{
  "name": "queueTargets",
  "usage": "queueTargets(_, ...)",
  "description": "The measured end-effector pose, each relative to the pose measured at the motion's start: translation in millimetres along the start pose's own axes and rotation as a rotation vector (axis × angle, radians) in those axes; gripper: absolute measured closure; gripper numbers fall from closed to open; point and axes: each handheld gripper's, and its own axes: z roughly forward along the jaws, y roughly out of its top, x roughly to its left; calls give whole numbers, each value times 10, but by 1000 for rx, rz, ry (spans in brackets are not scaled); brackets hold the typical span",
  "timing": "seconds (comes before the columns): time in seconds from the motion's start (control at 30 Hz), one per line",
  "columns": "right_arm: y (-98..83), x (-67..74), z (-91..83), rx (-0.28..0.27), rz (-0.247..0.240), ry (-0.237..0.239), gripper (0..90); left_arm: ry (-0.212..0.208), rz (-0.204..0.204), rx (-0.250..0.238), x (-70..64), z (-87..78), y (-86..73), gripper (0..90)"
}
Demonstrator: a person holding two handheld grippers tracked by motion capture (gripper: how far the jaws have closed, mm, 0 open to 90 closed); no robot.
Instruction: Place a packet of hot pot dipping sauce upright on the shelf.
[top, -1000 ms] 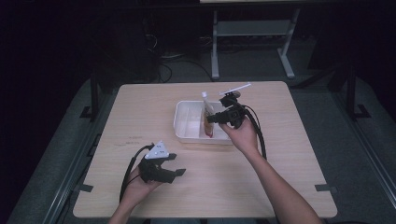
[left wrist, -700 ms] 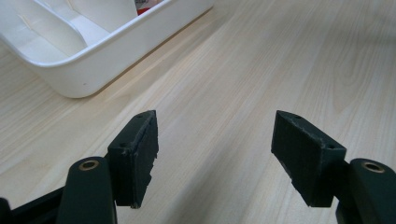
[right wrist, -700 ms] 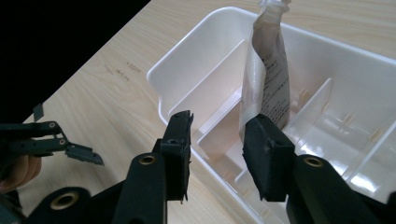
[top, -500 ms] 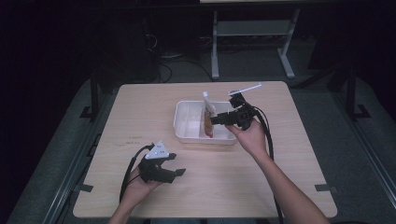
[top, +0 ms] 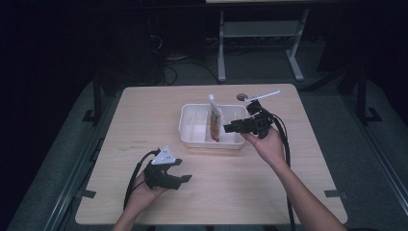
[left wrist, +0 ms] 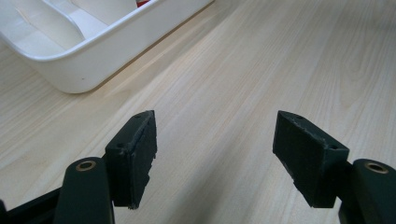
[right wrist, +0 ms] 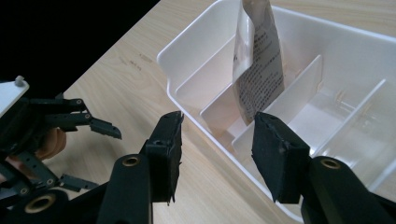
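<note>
Right gripper (top: 230,128) jaws just opening, empty, near pouch (top: 214,120) standing upright in white tray (top: 192,139). Left gripper (top: 185,176) open, idle. Risk: pouch tipping over divider, unsupported.

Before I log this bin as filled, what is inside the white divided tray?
The white tray holds one printed pouch, standing in a middle compartment. The other compartments in sight look bare. The pouch's foot is hidden by a divider.

Both forearms are bare, with no sleeves. The left hand-held gripper (top: 185,179) is black, topped by a grey three-cornered plate, trailing a black cable. The right hand-held gripper (top: 227,128) is black too, with brass-ringed screws and flat dark pads (right wrist: 279,154).
</note>
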Motion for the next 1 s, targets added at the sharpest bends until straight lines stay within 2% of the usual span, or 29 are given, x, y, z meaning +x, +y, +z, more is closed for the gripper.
queueTargets(0.27,-117,-24,-96,15,-11,-1,494,3,-1,1,6,1,-2,298)
queueTargets(0.57,-285,-43,-186,7,-13,-8,494,12,-5,2,27,-20,-12,298)
queueTargets(0.63,-340,-44,-233,4,-5,5,486,16,-7,0,33,-26,-15,298)
queueTargets(0.77,-410,-50,-277,7,-7,-3,481,20,-6,0,48,-41,-20,298)
queueTargets(1.0,-634,-121,-370,9,18,-2,465,23,-15,-4,53,-44,-25,298)
